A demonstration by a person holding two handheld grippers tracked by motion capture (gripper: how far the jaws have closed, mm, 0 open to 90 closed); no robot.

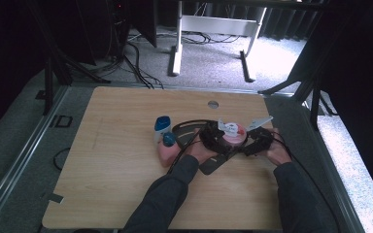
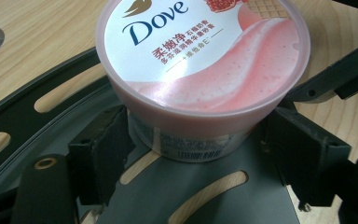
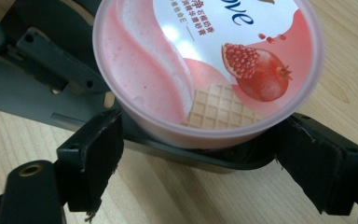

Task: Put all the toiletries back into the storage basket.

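Item: Dove tub (image 2: 200, 60), pink-lidded, on a slotted dark plate (image 2: 186, 196) (wooden desk (image 1: 121, 145)). Left tool (image 2: 200, 154) clamped on its base, probably steadying; right tool (image 3: 205, 158) apart, flanking the lid.

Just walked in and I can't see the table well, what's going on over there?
A person holds a gripper in each hand around a pink Dove tub in the middle of a wooden table. The left gripper grips the tub's body; the right gripper's jaws flank the lid, contact unclear. Two blue-capped bottles sit just left.
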